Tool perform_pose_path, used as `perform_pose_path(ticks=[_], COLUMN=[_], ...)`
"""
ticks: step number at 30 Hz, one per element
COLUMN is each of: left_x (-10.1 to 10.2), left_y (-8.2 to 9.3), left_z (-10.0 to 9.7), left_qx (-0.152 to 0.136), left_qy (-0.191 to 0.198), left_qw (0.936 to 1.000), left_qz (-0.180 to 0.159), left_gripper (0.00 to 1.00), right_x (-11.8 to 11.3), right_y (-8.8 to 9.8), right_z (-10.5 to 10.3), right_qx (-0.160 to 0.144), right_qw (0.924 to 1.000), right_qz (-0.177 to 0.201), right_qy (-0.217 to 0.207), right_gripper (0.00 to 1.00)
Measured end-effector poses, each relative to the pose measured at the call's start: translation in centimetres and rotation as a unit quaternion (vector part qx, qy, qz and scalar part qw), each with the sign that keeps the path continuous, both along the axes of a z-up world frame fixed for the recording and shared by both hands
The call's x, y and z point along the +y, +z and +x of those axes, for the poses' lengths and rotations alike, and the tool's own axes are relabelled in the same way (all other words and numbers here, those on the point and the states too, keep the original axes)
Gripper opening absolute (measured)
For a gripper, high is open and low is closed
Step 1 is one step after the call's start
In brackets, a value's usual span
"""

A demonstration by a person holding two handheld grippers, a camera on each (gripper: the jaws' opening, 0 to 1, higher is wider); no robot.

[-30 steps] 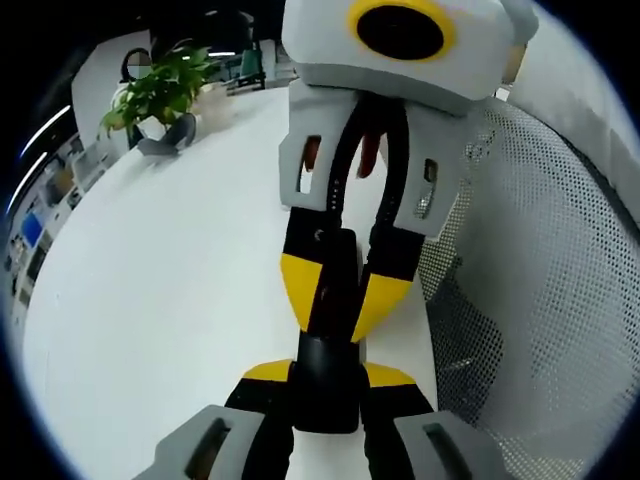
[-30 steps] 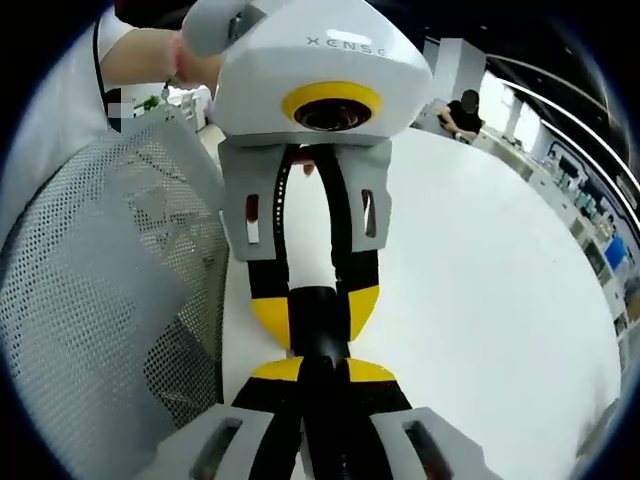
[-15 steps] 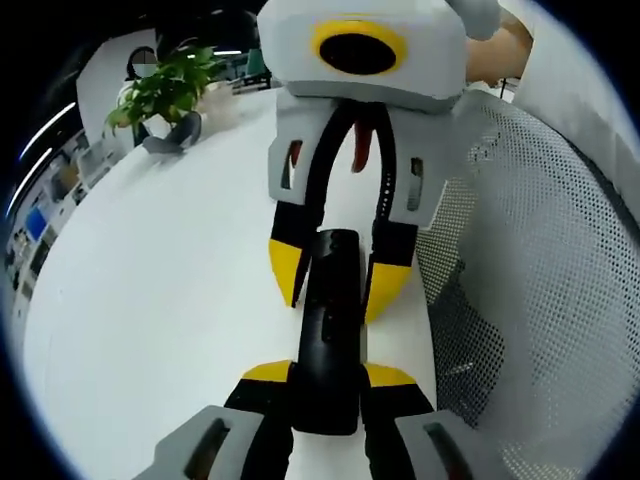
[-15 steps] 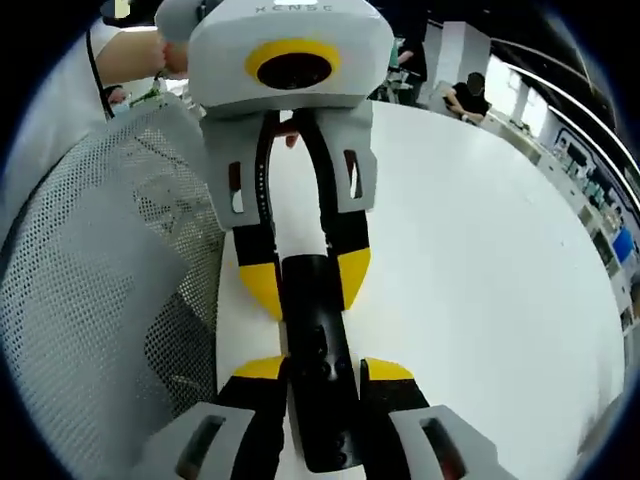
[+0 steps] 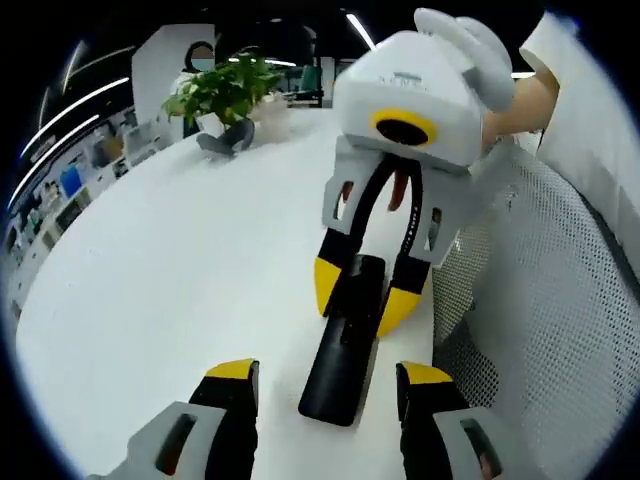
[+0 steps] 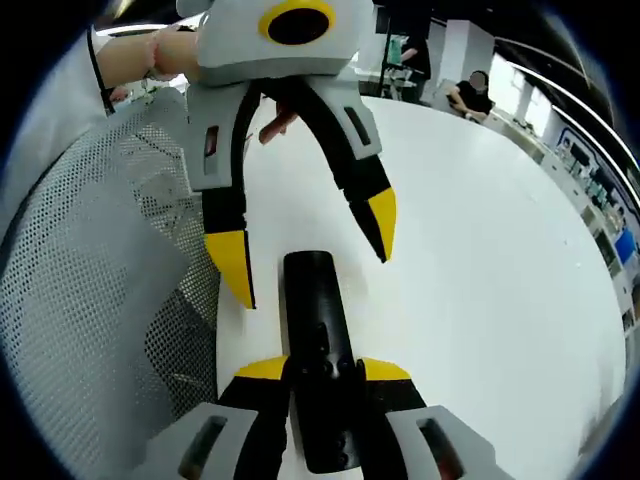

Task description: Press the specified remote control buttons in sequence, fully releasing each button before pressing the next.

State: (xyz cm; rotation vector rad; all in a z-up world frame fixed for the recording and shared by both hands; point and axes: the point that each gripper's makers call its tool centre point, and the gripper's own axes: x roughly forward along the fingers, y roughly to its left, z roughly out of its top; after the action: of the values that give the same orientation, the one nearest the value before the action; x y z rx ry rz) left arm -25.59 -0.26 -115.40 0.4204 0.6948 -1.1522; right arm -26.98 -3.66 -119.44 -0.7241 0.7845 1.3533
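Fingers of the left gripper point(image 5: 325, 385) are spread wide, yellow tips either side of the near end of the remote point(image 5: 346, 340), not touching it. Right gripper point(image 6: 325, 370) pinches the remote point(image 6: 318, 345) between its yellow pads, jaws closed on the black body. Remote lies flat on the white table point(image 5: 150, 260), long axis running from 6 toward 12 in both views. In the left gripper view the right gripper point(image 5: 360, 290) comes in at 1 o'clock and clamps the far end of the remote. In the right gripper view the left gripper point(image 6: 305, 245) hangs at 12 o'clock, tips splayed beyond the remote's far end. Mesh chair back point(image 5: 540, 300) at 3 o'clock, potted plant point(image 5: 225, 95) at 11 o'clock on the table. Seated person point(image 6: 470, 95) at 1 o'clock in the right gripper view.
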Motion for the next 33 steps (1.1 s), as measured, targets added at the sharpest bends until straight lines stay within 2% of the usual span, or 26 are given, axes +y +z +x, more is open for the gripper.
perform_pose_path(ticks=[3, 4, 6, 11, 17, 19, 22, 23, 25, 26, 29, 30, 31, 33], left_x=[0.6, 0.9, 1.2, 1.8, 3.1, 3.6, 4.1, 4.2, 4.8, 5.1, 6.3, 6.6, 7.0, 7.5], left_y=[1.0, 1.5, 2.5, 5.7, 8.7, 10.0, 11.8, 12.0, 12.9, 13.2, 13.8, 14.1, 14.7, 15.3], left_z=[0.4, 0.8, 1.2, 1.8, 2.1, 2.3, 2.5, 2.6, 2.9, 3.0, 3.4, 3.6, 3.9, 4.1], left_qx=[-0.011, -0.018, -0.033, -0.04, -0.055, -0.07, -0.066, -0.065, -0.067, -0.071, -0.1, -0.107, -0.118, -0.129], left_qy=[0.023, 0.046, 0.066, 0.124, 0.166, 0.183, 0.215, 0.219, 0.239, 0.246, 0.261, 0.268, 0.281, 0.293], left_qw=[0.9996, 0.9986, 0.9967, 0.9862, 0.9752, 0.969, 0.9536, 0.9517, 0.9405, 0.937, 0.9326, 0.929, 0.9209, 0.9127], left_qz=[-0.011, -0.017, -0.033, -0.102, -0.135, -0.151, -0.2, -0.206, -0.232, -0.237, -0.229, -0.232, -0.243, -0.254], left_gripper=[0.66, 0.7, 0.78, 0.84, 0.92, 0.93, 0.95, 0.96, 0.98, 0.99, 1.0, 1.0, 1.0, 1.0], right_x=[0.1, 0.1, 0.1, 0.2, 0.3, 0.3, 0.4, 0.4, 0.3, 0.4, 0.3, 0.3, 0.3, 0.2], right_y=[-0.1, -0.1, -0.1, -0.1, -0.2, -0.2, -0.2, -0.2, -0.2, -0.2, -0.3, -0.2, -0.2, -0.2], right_z=[0.1, 0.1, 0.1, 0.1, 0.2, 0.2, 0.1, 0.1, 0.1, 0.1, 0.1, 0.1, 0.1, 0.1], right_qx=[0.002, 0.001, 0.002, 0.002, 0.014, 0.021, 0.026, 0.027, 0.027, 0.027, 0.027, 0.027, 0.026, 0.026], right_qw=[1.0, 1.0, 1.0, 1.0, 0.9998, 0.9994, 0.9991, 0.9991, 0.9991, 0.9991, 0.9991, 0.999, 0.999, 0.999], right_qz=[0.001, 0.001, 0.001, 0.001, 0.003, 0.005, 0.007, 0.007, 0.006, 0.006, 0.003, 0.002, 0.001, 0.0], right_qy=[-0.002, -0.002, -0.003, -0.004, -0.017, -0.026, -0.031, -0.032, -0.032, -0.032, -0.034, -0.035, -0.035, -0.036], right_gripper=[0.23, 0.23, 0.23, 0.23, 0.23, 0.23, 0.24, 0.24, 0.24, 0.24, 0.24, 0.24, 0.24, 0.24])
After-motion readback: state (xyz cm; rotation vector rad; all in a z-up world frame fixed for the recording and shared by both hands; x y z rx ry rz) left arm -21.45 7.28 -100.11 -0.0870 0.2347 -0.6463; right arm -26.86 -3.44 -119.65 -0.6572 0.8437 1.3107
